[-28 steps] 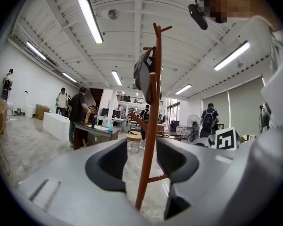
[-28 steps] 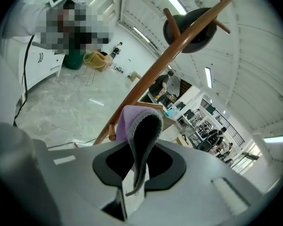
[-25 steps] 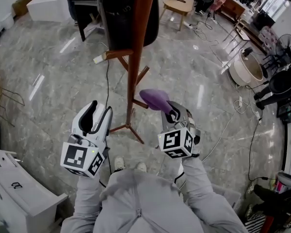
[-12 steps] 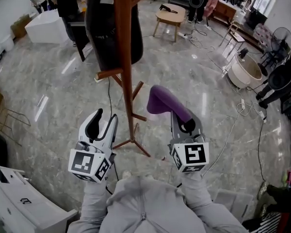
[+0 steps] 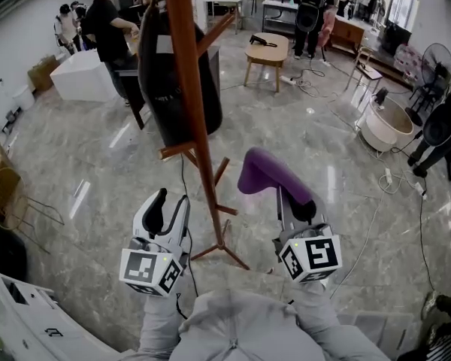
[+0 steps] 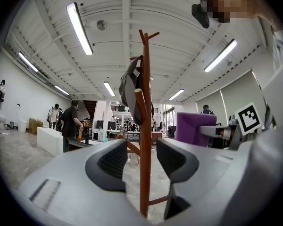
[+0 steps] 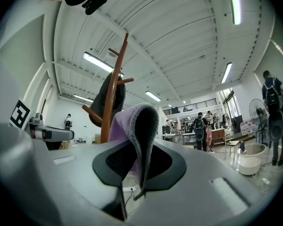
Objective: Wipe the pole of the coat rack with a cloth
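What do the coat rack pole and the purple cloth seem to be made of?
Coat rack pole: likely wood, reddish-brown, smooth with a slight sheen. Cloth: soft purple textile, perhaps microfibre or knit; its folded edge shows fine ribbing in the right gripper view.

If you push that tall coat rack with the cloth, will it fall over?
It might wobble: the coat rack is a tall thin pole on short splayed legs, with a dark bag hung high, so probably top-heavy. The purple cloth droops softly from the right gripper, so gentle wiping should be fine.
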